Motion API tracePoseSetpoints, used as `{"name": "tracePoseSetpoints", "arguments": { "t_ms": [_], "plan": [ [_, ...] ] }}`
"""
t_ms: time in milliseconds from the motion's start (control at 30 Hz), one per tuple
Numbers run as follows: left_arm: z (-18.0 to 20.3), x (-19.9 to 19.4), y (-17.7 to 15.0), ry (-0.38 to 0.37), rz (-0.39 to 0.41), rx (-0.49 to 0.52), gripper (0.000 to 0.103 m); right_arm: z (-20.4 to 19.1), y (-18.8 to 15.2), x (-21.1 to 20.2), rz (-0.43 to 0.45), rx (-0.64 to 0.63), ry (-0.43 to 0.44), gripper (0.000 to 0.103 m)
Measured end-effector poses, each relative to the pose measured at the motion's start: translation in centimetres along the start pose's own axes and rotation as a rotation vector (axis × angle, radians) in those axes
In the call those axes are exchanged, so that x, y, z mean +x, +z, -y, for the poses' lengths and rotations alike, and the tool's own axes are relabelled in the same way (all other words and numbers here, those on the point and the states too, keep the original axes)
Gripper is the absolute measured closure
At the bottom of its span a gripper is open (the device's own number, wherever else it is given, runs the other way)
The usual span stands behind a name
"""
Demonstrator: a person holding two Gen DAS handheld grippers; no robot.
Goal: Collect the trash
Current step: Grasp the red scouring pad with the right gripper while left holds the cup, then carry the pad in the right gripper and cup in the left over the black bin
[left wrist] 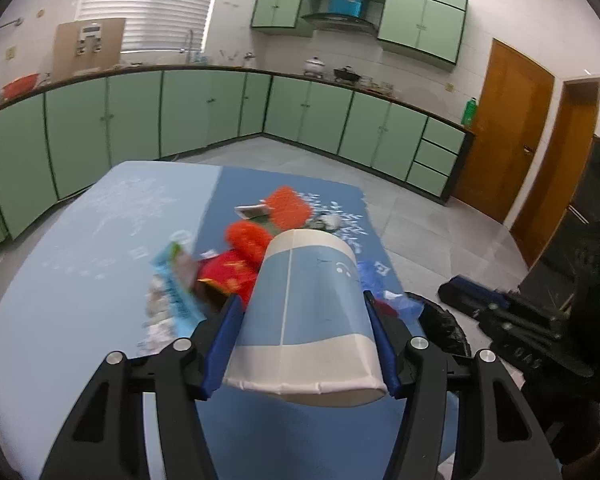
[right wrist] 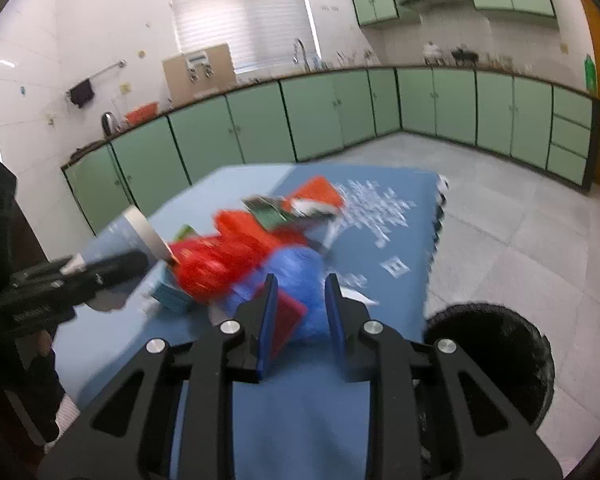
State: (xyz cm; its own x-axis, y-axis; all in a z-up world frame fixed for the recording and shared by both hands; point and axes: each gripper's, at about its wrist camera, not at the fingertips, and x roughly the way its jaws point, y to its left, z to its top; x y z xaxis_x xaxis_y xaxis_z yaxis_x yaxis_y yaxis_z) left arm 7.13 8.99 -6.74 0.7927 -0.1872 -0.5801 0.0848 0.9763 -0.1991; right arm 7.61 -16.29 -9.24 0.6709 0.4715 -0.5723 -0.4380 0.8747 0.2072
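Note:
My left gripper is shut on a blue-and-white paper cup, held on its side above the blue table; the cup also shows in the right wrist view. My right gripper has its jaws around a crumpled blue plastic bag, with a red packet beside the left finger. A pile of trash lies on the table: red and orange wrappers, a teal packet, more red wrappers. A black trash bin stands beside the table's right edge.
Green kitchen cabinets line the walls. Wooden doors are at the right. The bin's rim also shows in the left wrist view. The right gripper body is at the table's right side.

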Motion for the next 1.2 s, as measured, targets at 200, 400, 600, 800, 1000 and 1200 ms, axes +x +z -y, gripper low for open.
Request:
{"name": "tracePoseSetpoints", "arguments": {
  "t_ms": [200, 400, 600, 800, 1000, 1200],
  "plan": [
    [0.8, 0.8, -0.9, -0.004, -0.03, 0.0, 0.044, 1.4, -2.4, 1.5, -0.058, 0.086, 0.028, 0.062],
    [-1.1, 0.4, -1.9, 0.05, -0.044, -0.01, 0.044, -0.4, -2.6, 3.1, -0.081, 0.145, 0.039, 0.037],
    [-2.5, -0.2, -2.4, 0.08, -0.029, -0.018, 0.044, -2.1, -2.3, 5.4, -0.12, 0.166, 0.011, 0.028],
    [-2.8, 0.0, -2.2, 0.074, -0.024, -0.023, 0.044, -2.1, -2.3, 6.0, -0.143, 0.177, 0.058, 0.053],
    [-2.1, -0.1, -1.8, 0.056, -0.02, -0.011, 0.044, -2.1, -1.0, 3.1, -0.088, 0.137, 0.067, 0.054],
    [0.5, 0.5, -0.9, 0.001, -0.013, 0.023, 0.044, -0.1, -0.6, 0.7, -0.066, 0.156, 0.074, 0.054]
  ]
}}
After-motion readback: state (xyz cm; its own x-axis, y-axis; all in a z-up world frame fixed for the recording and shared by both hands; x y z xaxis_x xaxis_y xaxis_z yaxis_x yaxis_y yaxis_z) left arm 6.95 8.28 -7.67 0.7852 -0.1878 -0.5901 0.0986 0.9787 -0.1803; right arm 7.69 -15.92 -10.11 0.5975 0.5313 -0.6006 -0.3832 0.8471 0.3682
